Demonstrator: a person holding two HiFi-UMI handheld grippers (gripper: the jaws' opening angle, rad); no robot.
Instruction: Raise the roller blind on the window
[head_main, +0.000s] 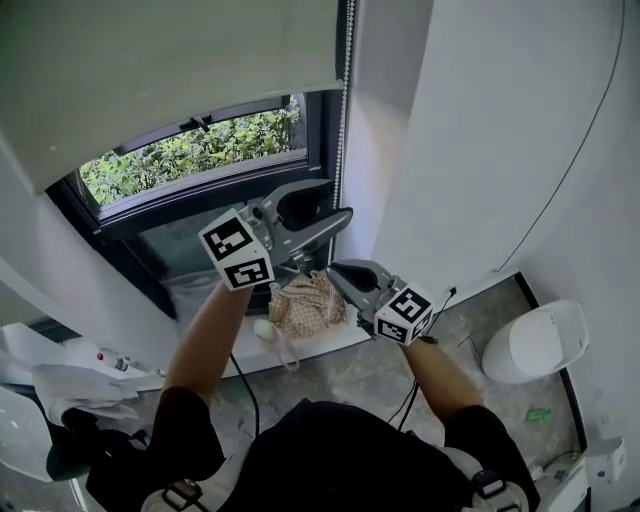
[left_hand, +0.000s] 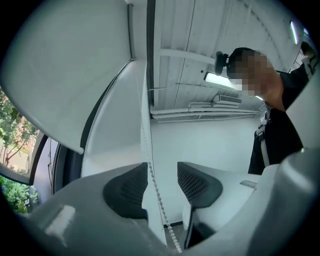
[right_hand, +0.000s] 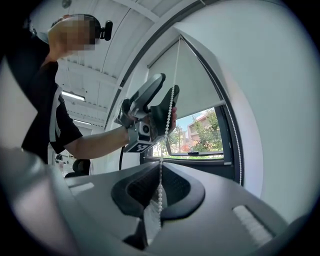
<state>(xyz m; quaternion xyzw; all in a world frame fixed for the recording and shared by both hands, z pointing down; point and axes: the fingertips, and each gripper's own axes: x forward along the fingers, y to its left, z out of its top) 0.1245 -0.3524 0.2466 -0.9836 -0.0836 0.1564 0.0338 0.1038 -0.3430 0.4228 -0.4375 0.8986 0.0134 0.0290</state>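
Head view: blind (head_main: 170, 70) is hanging over the top of the window (head_main: 200, 150), bead chain (head_main: 346, 100) running down its right side. Left gripper view: left gripper (left_hand: 163, 172) is sitting spread, chain passing loose between. Right gripper view: right gripper (right_hand: 159, 186) is pinching the chain

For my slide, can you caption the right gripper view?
Right claw shut on the bead chain; left claw open higher up.
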